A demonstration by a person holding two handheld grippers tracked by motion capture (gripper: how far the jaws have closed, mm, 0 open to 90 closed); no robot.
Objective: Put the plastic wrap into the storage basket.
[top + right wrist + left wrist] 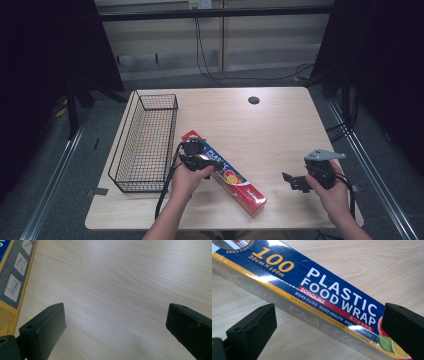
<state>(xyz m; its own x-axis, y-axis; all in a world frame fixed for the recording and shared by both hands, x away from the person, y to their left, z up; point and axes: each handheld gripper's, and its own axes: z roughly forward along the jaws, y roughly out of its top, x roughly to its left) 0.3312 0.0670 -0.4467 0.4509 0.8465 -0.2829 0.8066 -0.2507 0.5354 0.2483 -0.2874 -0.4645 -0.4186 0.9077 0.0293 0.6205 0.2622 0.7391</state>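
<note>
So, light wooden table [280, 130] carried a black wire mesh basket [145, 142] along its left side. Long blue-and-red cardboard box of plastic food wrap [240, 186] lay flat and diagonal just right of the basket, near the front edge. Left gripper [327, 322] sat over that box, jaws wide apart, not clamping it. Right gripper [115, 322] hovered over bare wood, well right of the box, jaws also apart, nothing held.

The pale wooden surface [270, 130] carried two things. A wire basket [145, 142] stood at its left; a plastic-wrap box [240, 187] lay near the front.
</note>
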